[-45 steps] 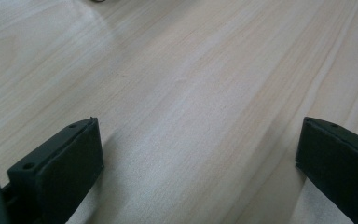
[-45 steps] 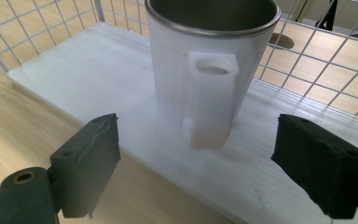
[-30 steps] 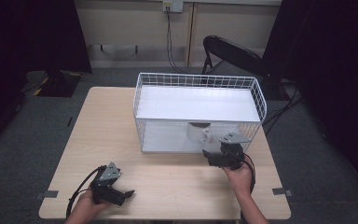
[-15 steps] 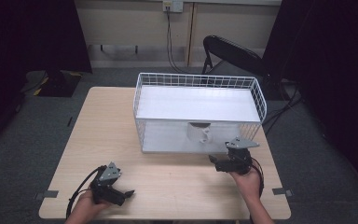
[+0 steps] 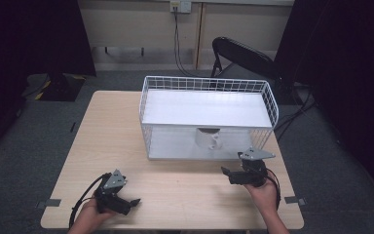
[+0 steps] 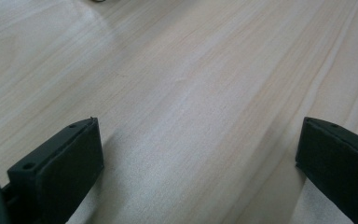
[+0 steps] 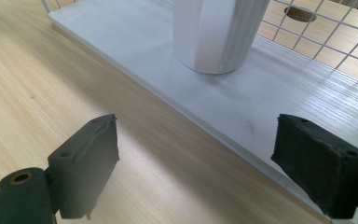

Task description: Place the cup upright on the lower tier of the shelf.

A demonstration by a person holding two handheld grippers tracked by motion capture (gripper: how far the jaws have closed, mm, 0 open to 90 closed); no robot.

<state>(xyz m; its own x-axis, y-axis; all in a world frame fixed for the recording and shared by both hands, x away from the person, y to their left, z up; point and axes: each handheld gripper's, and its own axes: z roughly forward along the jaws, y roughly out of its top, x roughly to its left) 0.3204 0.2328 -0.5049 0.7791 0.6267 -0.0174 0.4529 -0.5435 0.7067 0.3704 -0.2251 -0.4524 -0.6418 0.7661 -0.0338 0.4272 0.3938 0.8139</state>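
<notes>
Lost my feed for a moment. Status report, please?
Right claw open, empty, facing the cup. Cup upright on the rack's lower shelf. Left claw open over bare table. Nothing in the way.

A wire rack (image 5: 207, 92) is set on the far right part of the counter (image 5: 107, 136). On its lower shelf, near the front edge, a cup (image 5: 209, 138) is stood, apparently upright. The right hand-held gripper (image 5: 227, 174) is placed just before that shelf; the left hand-held gripper (image 5: 135, 201) is kept well apart, at the near left edge.
</notes>
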